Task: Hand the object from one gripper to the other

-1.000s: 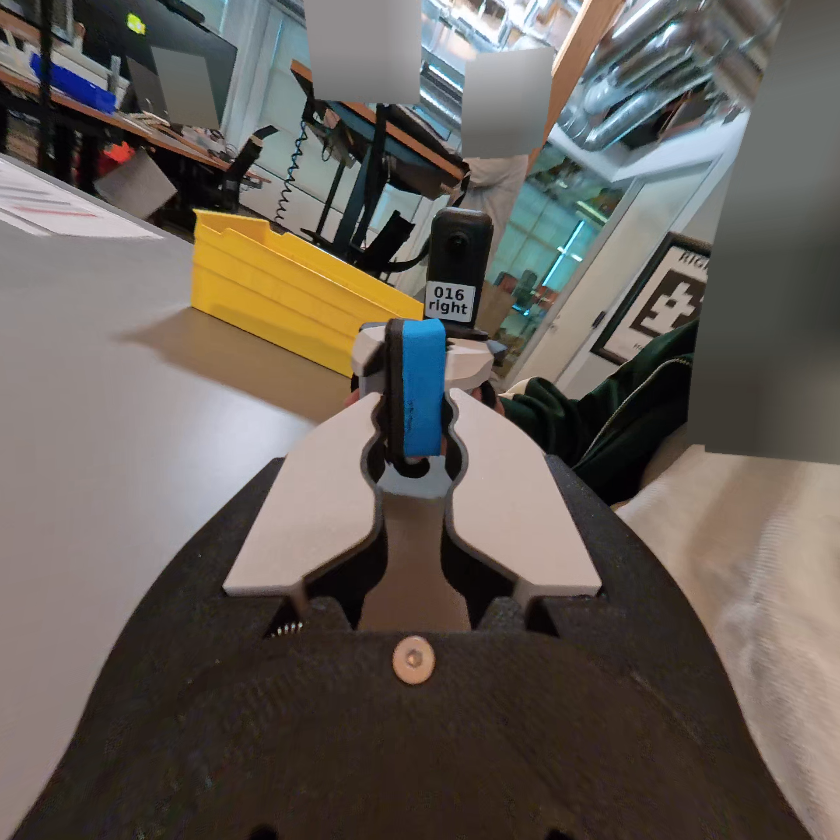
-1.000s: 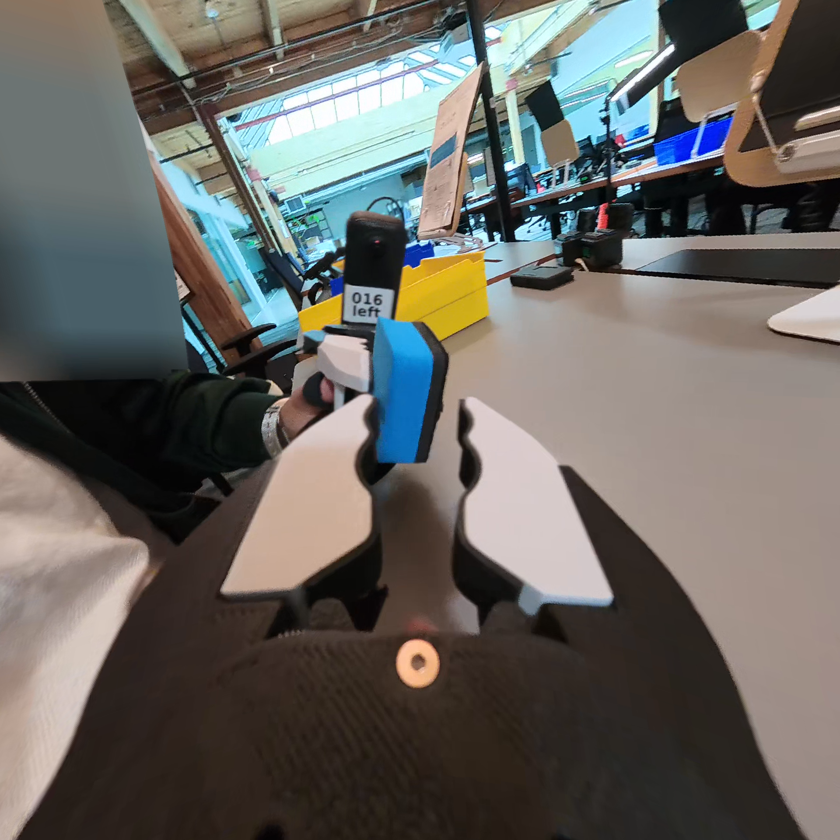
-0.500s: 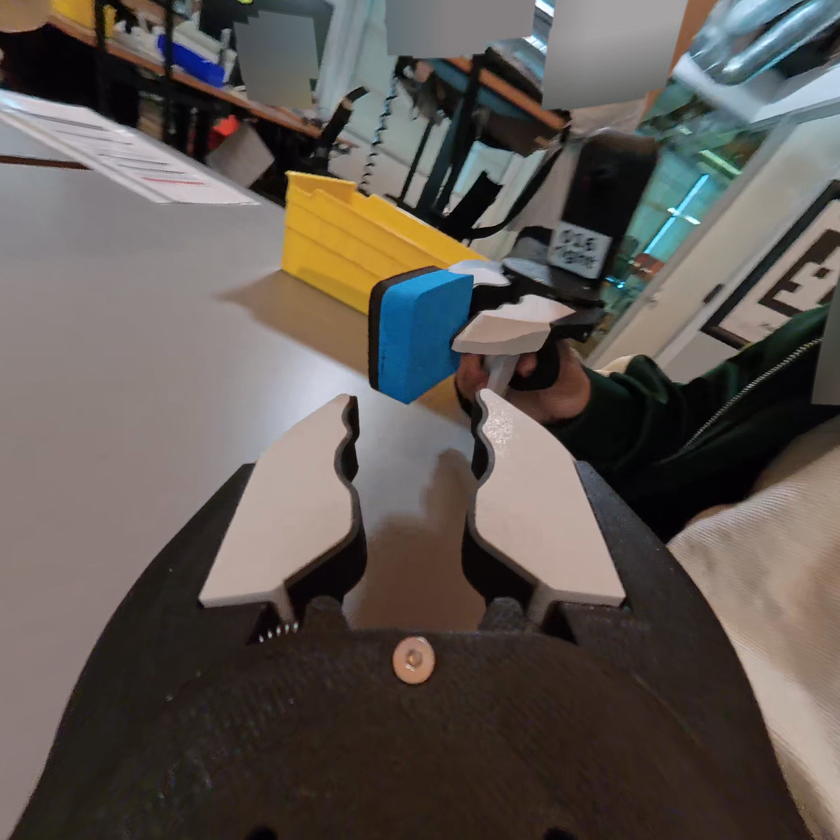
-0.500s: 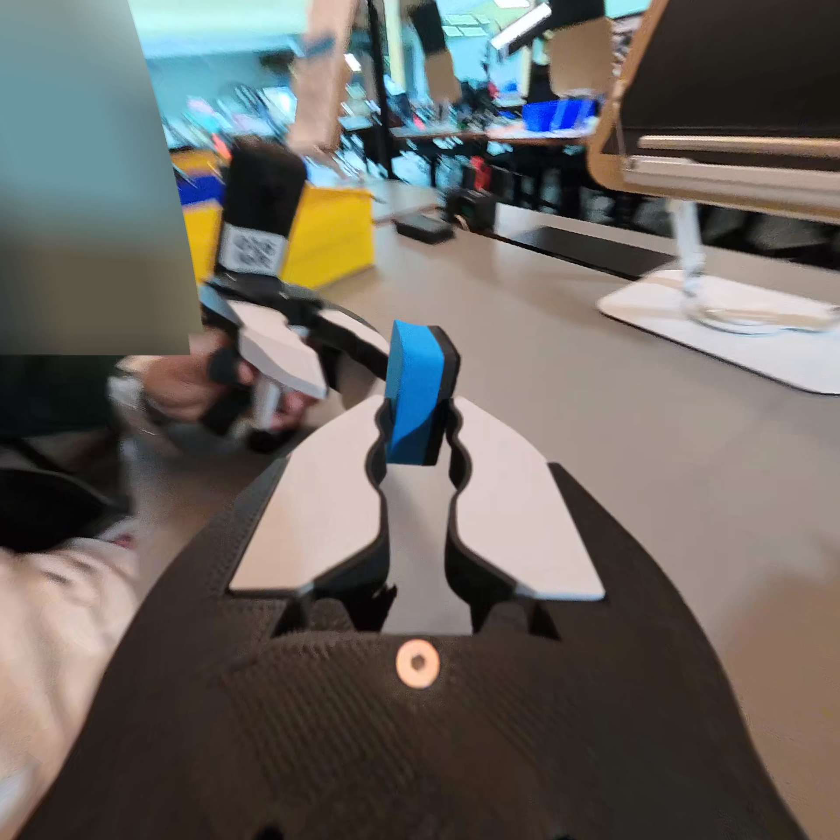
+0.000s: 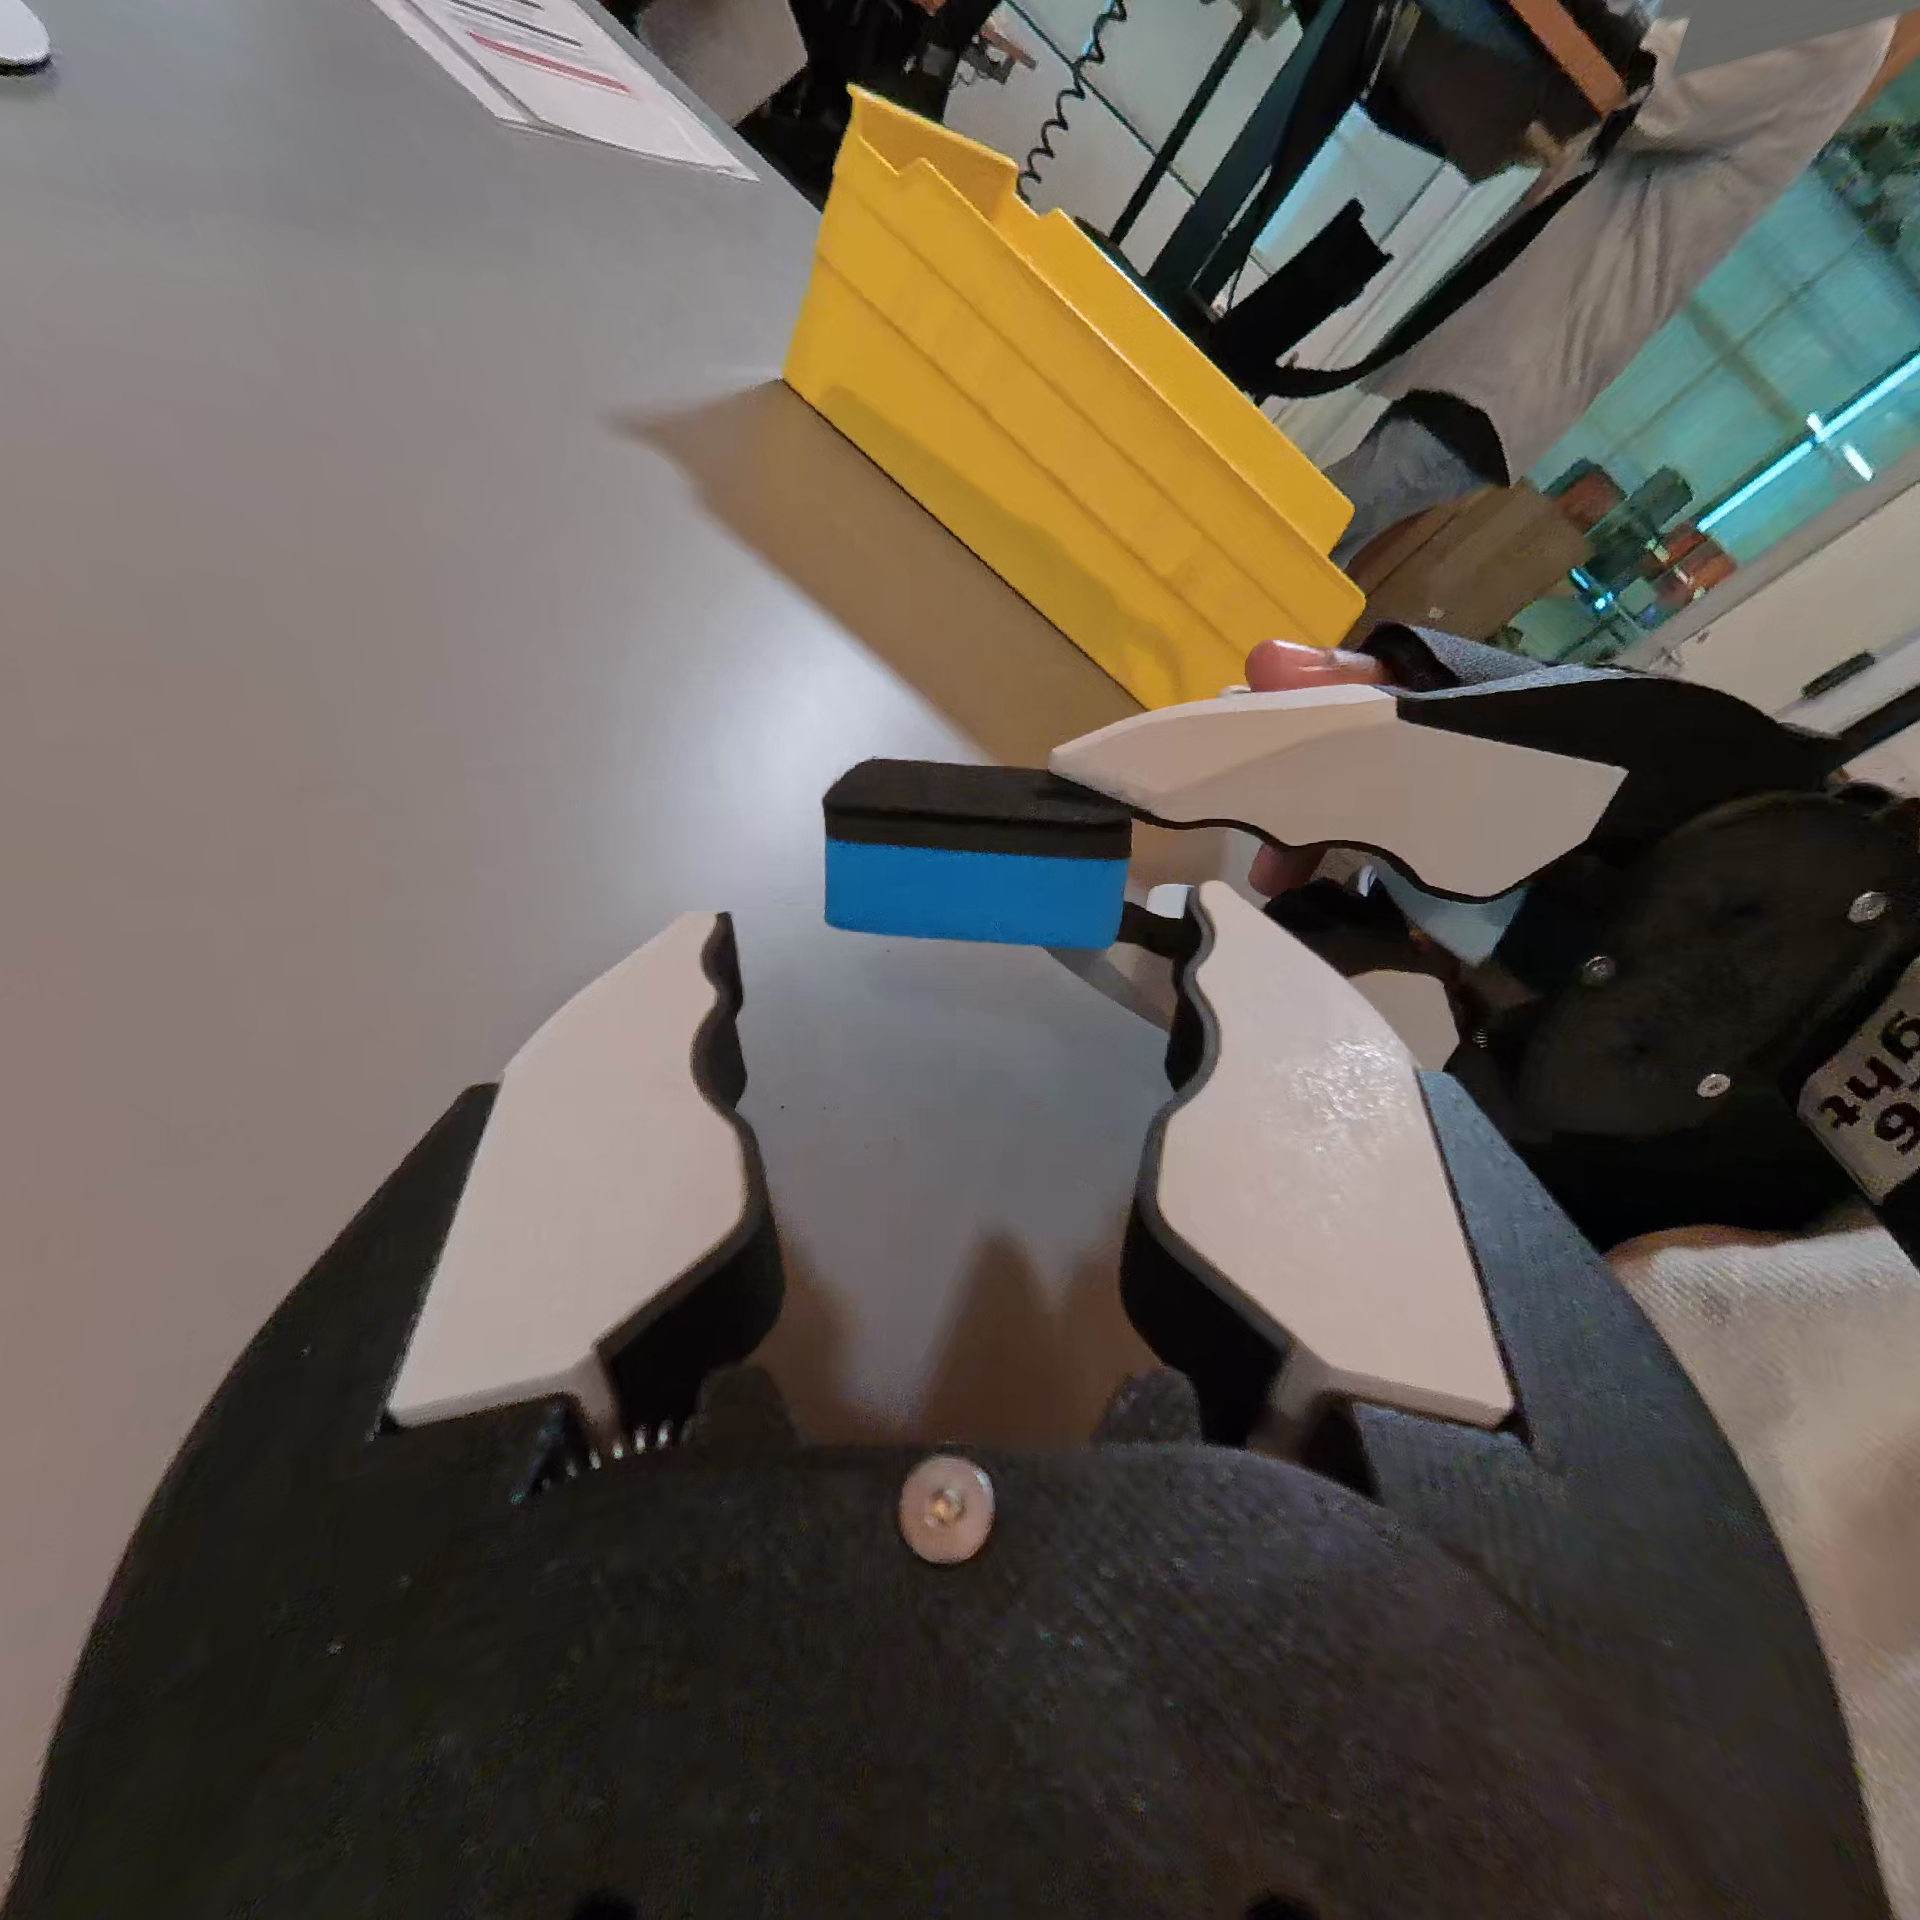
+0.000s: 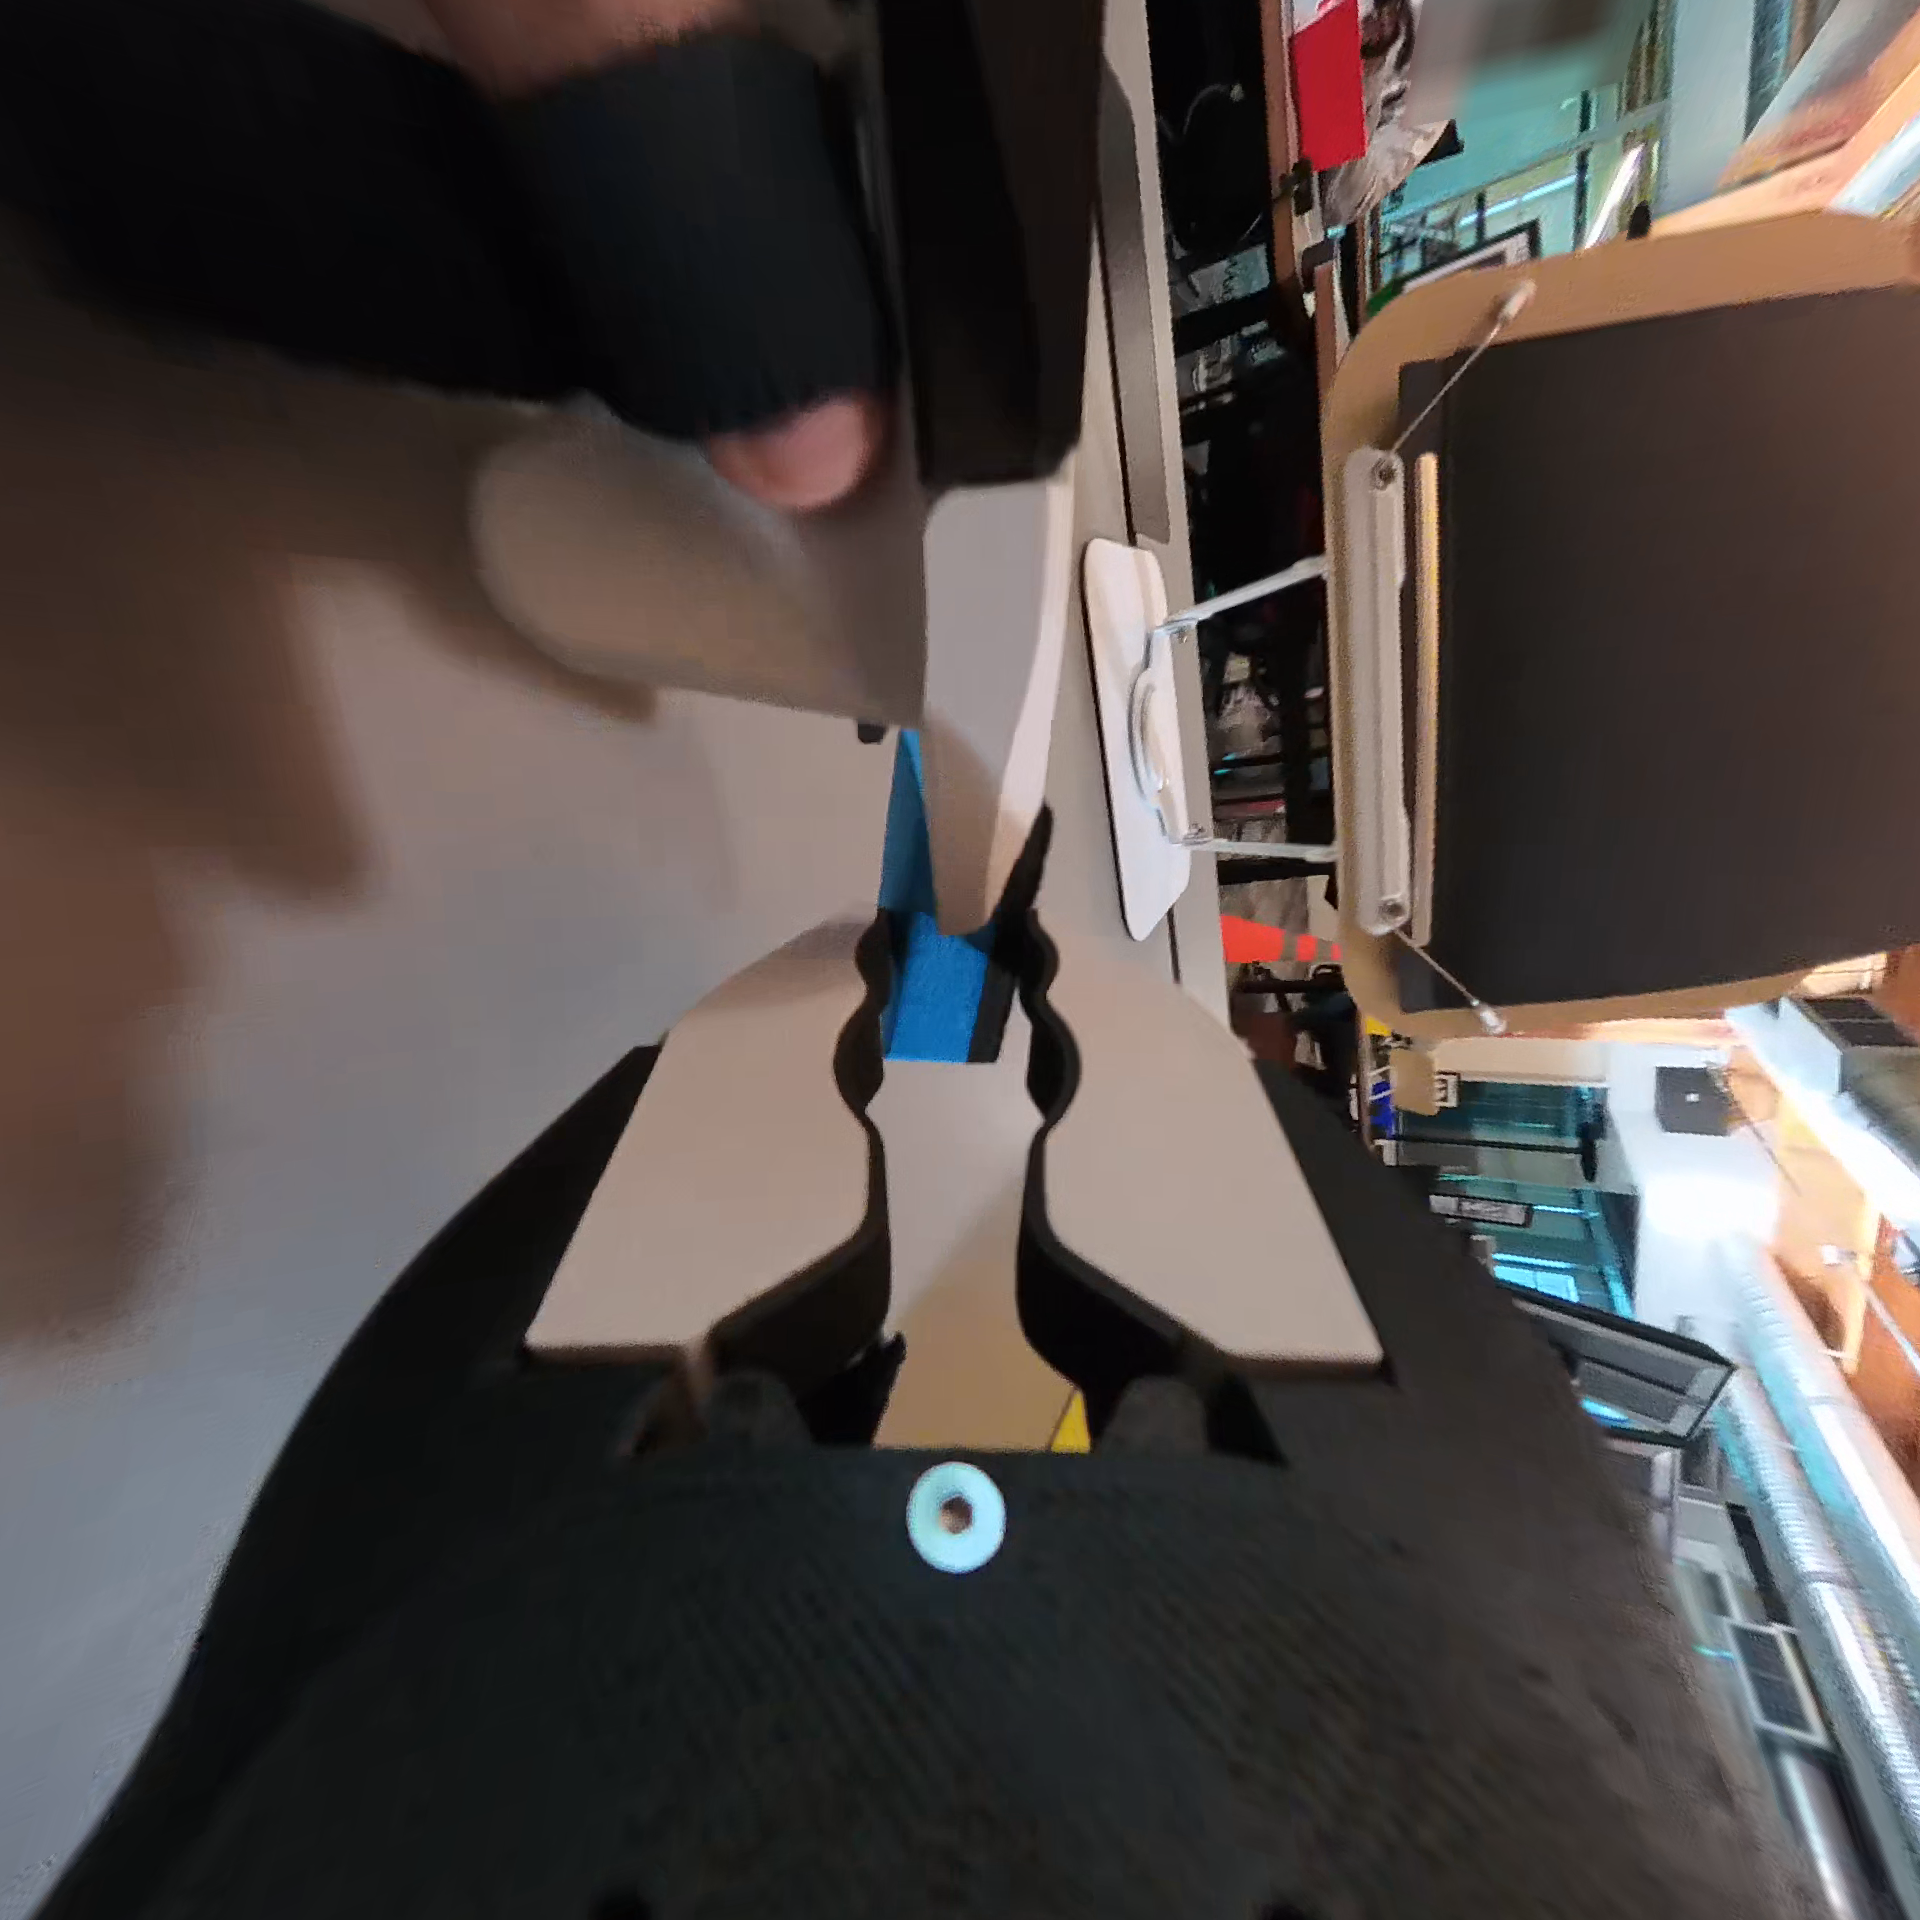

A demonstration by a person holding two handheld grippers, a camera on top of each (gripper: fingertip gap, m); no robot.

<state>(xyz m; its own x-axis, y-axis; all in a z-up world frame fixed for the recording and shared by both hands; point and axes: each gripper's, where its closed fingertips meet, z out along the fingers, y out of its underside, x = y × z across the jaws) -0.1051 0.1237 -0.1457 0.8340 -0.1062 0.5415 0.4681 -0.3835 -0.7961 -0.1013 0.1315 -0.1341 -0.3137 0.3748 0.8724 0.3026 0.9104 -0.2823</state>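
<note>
A blue sponge (image 5: 977, 899) with a black top layer lies flat in the air over the grey table (image 5: 312, 623). My right gripper (image 5: 1101, 873) comes in from the right, rolled on its side, and is shut on the sponge's right end. In the right wrist view the sponge (image 6: 930, 1008) sits pinched between that gripper's (image 6: 951, 935) fingertips. My left gripper (image 5: 961, 920) is open and empty, its tips just below and short of the sponge. One of its blurred fingers (image 6: 966, 821) crosses in front of the sponge in the right wrist view.
A yellow bin (image 5: 1039, 416) stands on the table behind the sponge. Papers (image 5: 561, 73) lie at the far edge. A monitor (image 6: 1662, 644) on a white base (image 6: 1132, 727) stands farther along the table. A person's cream-clad leg (image 5: 1766, 1403) is at the right.
The sponge passed from my left gripper to my right one. The left opened and drew back. The right then rolled sideways, so the sponge now lies flat.
</note>
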